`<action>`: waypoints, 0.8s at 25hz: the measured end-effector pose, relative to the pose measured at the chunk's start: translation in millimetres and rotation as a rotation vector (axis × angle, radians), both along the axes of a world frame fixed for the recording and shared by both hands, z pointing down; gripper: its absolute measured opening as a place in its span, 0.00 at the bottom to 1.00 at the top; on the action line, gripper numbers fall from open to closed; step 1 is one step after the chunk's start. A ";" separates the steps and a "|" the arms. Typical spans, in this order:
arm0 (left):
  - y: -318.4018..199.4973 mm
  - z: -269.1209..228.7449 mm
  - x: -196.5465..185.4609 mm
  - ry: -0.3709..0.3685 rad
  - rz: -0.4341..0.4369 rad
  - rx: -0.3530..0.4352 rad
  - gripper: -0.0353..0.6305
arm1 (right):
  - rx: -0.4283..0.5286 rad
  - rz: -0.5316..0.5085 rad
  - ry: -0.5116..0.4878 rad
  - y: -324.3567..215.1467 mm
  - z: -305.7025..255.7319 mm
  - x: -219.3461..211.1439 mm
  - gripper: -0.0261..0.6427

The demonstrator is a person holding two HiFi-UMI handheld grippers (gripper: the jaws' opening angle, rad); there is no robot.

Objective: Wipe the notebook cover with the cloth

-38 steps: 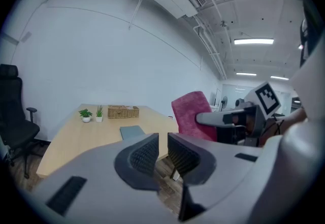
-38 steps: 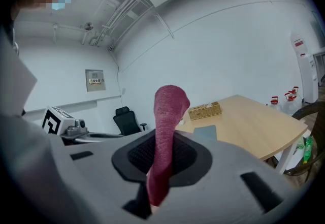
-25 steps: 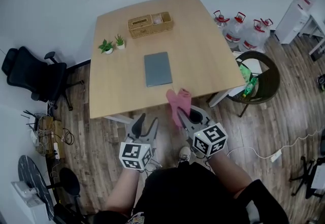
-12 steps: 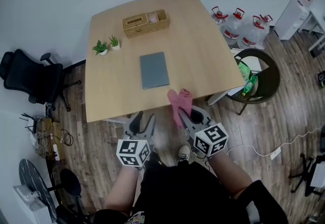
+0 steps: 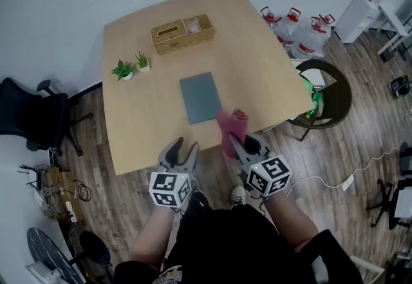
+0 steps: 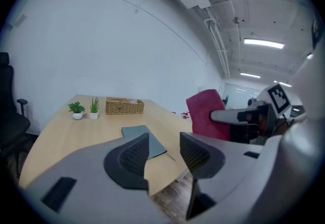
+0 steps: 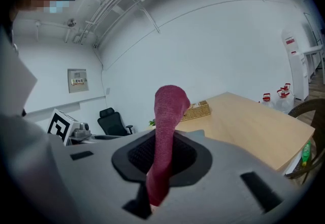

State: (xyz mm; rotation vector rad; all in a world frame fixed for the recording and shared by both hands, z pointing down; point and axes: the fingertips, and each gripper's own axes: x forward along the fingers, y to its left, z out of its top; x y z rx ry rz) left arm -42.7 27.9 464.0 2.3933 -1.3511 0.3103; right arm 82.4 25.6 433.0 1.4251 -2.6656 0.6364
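Note:
A grey notebook (image 5: 199,97) lies flat near the front middle of the wooden table (image 5: 148,125); it also shows in the left gripper view as a grey notebook (image 6: 143,138). My right gripper (image 5: 240,145) is shut on a dark pink cloth (image 5: 231,128), which sticks up between its jaws, just right of the notebook's near corner. From the right gripper's own camera the cloth (image 7: 165,136) fills the jaw gap. My left gripper (image 5: 179,152) stands open and holds nothing, at the table's front edge, below the notebook.
A wicker basket (image 5: 182,33) stands at the table's far side, with two small potted plants (image 5: 131,66) to its left. Right of the table are a round dark chair (image 5: 329,96) and several water jugs (image 5: 299,30). A black office chair (image 5: 29,120) stands at the left.
Both grippers have come closer to the table's front edge. The cloth in the right gripper now overlaps the table beside the notebook's near corner.

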 end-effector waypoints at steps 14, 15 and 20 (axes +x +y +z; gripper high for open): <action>-68.8 27.1 -50.2 0.048 0.137 -0.070 0.33 | -0.014 0.102 0.066 -57.0 3.6 -67.4 0.13; -71.3 29.4 -50.9 0.049 0.149 -0.077 0.33 | -0.017 0.109 0.070 -59.6 4.5 -70.1 0.13; -80.6 42.1 -52.9 0.057 0.202 -0.113 0.32 | -0.039 0.133 0.090 -69.4 11.9 -84.6 0.13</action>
